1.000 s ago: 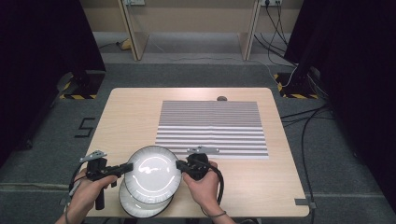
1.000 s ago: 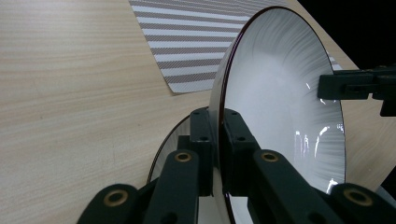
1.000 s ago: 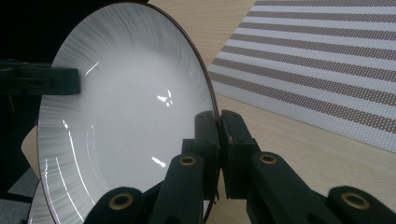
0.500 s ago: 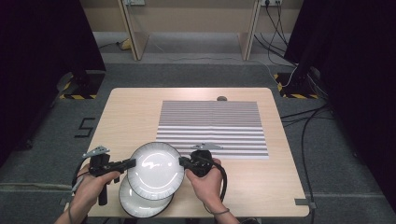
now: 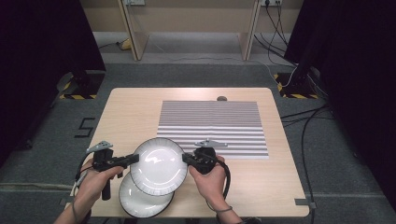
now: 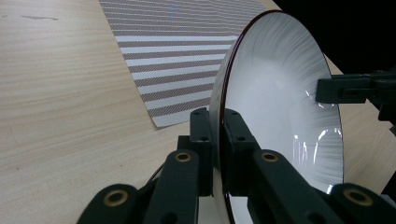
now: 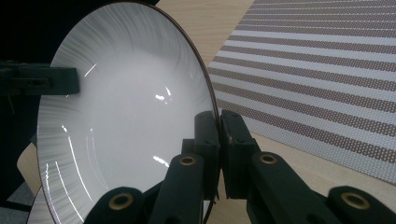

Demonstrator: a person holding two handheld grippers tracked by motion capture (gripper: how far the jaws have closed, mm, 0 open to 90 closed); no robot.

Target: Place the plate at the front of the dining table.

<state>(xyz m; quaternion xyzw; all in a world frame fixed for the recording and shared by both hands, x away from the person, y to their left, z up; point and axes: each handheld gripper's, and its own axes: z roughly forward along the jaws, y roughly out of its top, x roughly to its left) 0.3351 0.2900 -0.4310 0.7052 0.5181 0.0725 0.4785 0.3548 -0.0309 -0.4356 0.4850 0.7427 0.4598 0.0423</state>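
We have the upper plate (image 5: 159,165) pinched on opposite rims: left gripper (image 5: 132,159) clamped on its left edge, right gripper (image 5: 188,158) clamped on its right edge, both jaw pairs closed tight on the rim (clear in both gripper views, rim sandwiched between the pads (image 6: 232,135)). A two-sided grip makes sense here: a wide, shallow dish held from one edge would likely tip or slip, so we balance it from both ends. The plate sits between the two grippers, lifted off and partly overlapping a second plate (image 5: 142,200) that lies on the table (image 5: 130,112) near the front edge. The striped placemat (image 5: 212,123) lies just beyond, up-table and to the right, bare. Our guess is that's the destination, so next is a level carry forward.
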